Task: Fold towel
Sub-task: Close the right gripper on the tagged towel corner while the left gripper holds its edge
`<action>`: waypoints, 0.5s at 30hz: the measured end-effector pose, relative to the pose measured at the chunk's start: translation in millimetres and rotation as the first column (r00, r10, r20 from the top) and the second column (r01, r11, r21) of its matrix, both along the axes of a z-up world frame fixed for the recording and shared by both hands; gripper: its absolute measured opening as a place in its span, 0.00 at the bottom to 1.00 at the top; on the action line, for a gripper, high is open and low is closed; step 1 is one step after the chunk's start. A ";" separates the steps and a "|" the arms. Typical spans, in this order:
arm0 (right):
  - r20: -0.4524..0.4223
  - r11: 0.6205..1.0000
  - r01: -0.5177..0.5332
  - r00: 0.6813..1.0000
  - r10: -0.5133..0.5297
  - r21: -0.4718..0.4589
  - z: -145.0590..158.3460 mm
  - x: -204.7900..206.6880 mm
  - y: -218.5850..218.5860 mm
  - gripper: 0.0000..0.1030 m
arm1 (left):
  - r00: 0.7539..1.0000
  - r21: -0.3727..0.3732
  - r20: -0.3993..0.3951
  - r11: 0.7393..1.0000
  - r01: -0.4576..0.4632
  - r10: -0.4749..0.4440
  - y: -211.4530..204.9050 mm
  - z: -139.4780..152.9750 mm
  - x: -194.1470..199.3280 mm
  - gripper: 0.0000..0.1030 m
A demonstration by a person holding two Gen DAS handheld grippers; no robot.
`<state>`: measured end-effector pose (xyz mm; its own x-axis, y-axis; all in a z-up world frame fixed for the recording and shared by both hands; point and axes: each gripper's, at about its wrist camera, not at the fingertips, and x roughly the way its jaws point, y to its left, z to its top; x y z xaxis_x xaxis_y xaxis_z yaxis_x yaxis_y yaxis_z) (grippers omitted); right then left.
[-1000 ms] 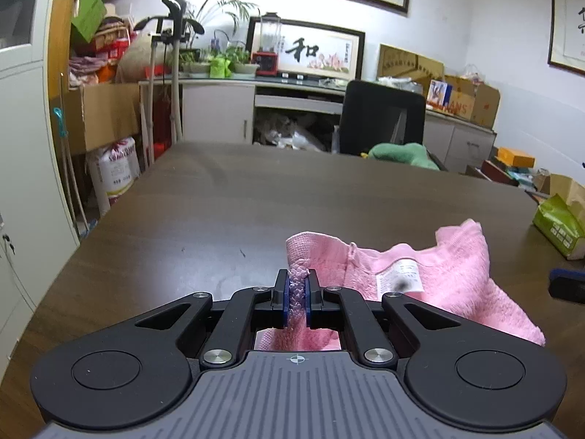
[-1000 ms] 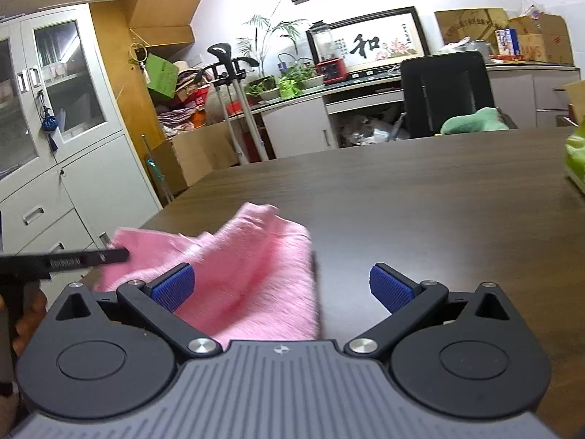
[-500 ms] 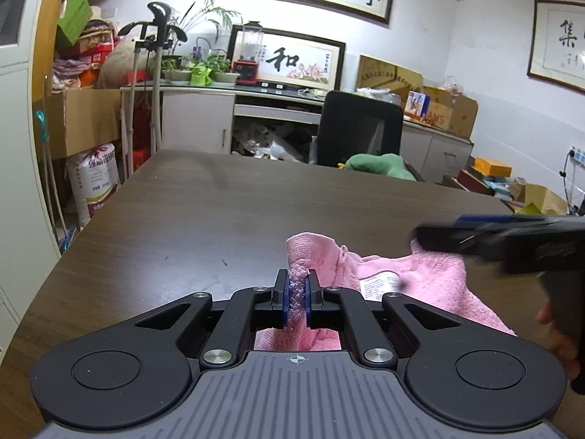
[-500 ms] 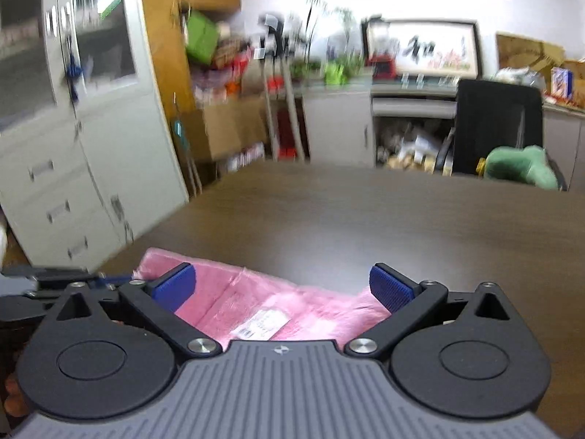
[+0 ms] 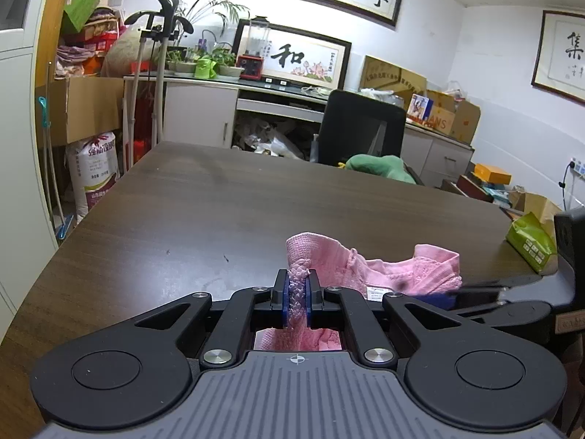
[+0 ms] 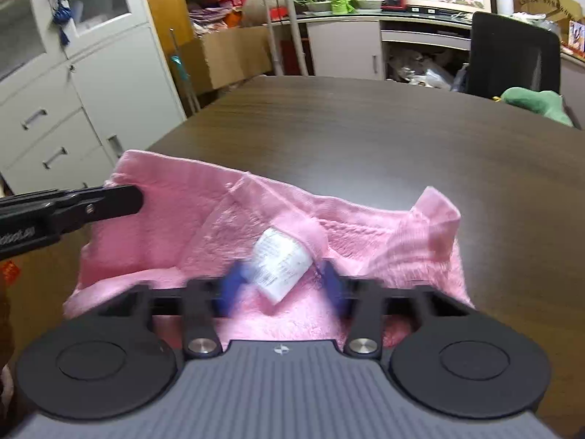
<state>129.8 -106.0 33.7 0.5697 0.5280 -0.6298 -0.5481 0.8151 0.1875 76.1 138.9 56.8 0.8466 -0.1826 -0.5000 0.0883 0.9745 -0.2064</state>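
Pink terry towel [image 6: 204,216] is being kept bunched up on the dark wood table [image 5: 219,197], down at the near edge, with a white care label [image 6: 279,265] showing on top of the folds.

One corner of it is being pinched hard by the left gripper [image 5: 297,301]: the blue pads [image 5: 279,301] are being pressed together with just a twisted bit of pink cloth squeezed between them. In the right wrist view that same gripper is being seen side-on at about 9 o'clock, black tip touching the towel's far left corner.

The right gripper [image 6: 279,289] is being held over the middle of the towel, with the label sitting right between its fingers. Its blue pads [image 6: 230,289] are blurred, so it's hard to be sure, but a gap is being left between them and nothing is being clamped as far as can be told.

Off at 2 o'clock in the left wrist view, a green packet [image 5: 530,237] is being left on the table, well apart from the towel. A black office chair [image 5: 360,128] is being parked at 12 o'clock past the far edge.
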 end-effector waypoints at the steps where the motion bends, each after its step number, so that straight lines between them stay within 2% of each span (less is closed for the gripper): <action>1: 0.014 1.000 -0.002 1.000 0.002 0.010 0.3 -4.3 -1.2 0.19 | 1.000 0.004 0.005 1.000 -0.004 0.004 0.2 0.2 -0.2 0.08; 4: 0.067 0.999 -0.006 0.998 0.003 0.041 7.1 -22.2 -12.9 0.13 | 0.999 0.021 -0.002 0.999 -0.039 0.039 2.6 -2.3 2.7 0.10; 10: 0.164 0.994 0.004 0.986 -0.022 0.113 22.5 -59.7 -47.0 0.12 | 0.994 0.018 -0.070 0.996 -0.087 0.088 13.5 -14.2 15.7 0.12; 15: 0.271 0.978 -0.017 0.962 -0.041 0.209 37.0 -107.1 -89.5 0.12 | 0.990 0.028 -0.099 0.994 -0.101 0.103 16.6 -19.5 18.5 0.12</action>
